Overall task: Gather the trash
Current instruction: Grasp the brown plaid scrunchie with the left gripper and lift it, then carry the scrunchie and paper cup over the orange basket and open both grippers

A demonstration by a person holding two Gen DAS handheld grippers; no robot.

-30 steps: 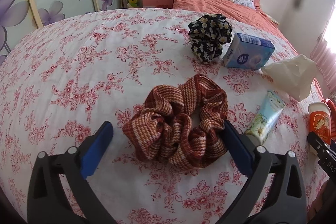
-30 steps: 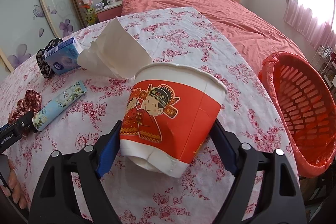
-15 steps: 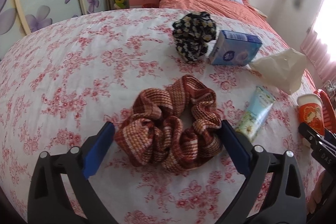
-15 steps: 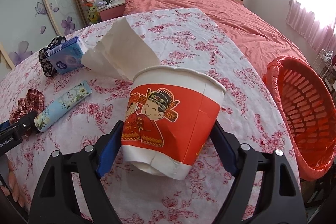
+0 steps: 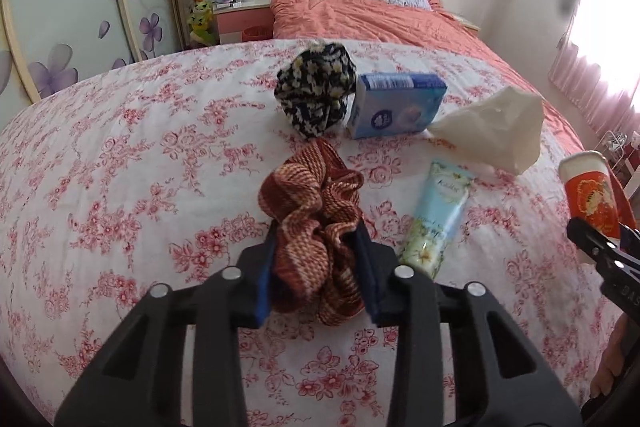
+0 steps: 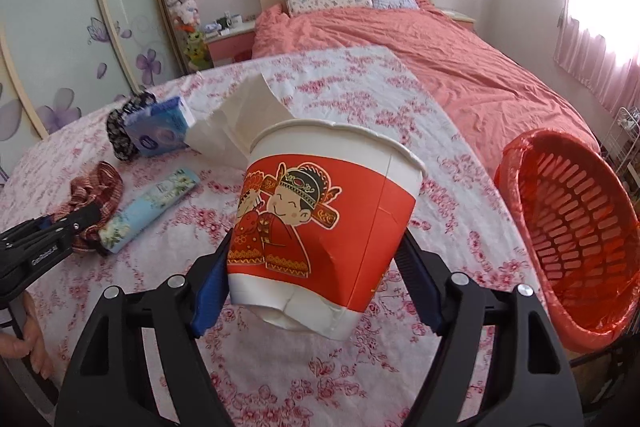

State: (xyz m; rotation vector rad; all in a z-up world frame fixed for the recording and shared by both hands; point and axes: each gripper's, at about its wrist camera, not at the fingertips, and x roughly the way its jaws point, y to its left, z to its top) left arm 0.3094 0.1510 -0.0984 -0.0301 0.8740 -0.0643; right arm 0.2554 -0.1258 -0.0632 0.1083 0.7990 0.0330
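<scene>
On my left wrist view, the left gripper (image 5: pixel 316 267) sits at the lower centre of the frame, its jaws closing with the brown striped scrunchie (image 5: pixel 314 203) bunched between them; the blue pads (image 5: pixel 265 281) press into the fabric on both sides, so I read it as pinching the scrunchie. Above it, toward the upper centre, a black floral scrunchie (image 5: pixel 316 95) lies touching a blue tissue pack (image 5: pixel 396 105), and a crumpled white tissue (image 5: pixel 494 129) lies just to the right of that pack. A pale blue tube (image 5: pixel 438 213) lies just right of the left gripper's tip, on the floral tablecloth (image 5: pixel 140 167). At the right edge of this view I see the paper cup (image 5: pixel 590 193) held by my other tool. On my right wrist view, the right gripper (image 6: pixel 316 279) fills the lower centre, its jaws closing on the red and white paper cup (image 6: pixel 324 223), which tilts slightly with its rim toward the top of the frame; both pads touch its walls and the base looks dented. The cup hangs clear above the cloth. The orange basket (image 6: pixel 568 243), lined with a red bag, stands at the right edge of the frame, beside the table and well apart from the cup. At the left edge, the left gripper (image 6: pixel 86 223) shows with the scrunchie in it, the tube just beside it.
</scene>
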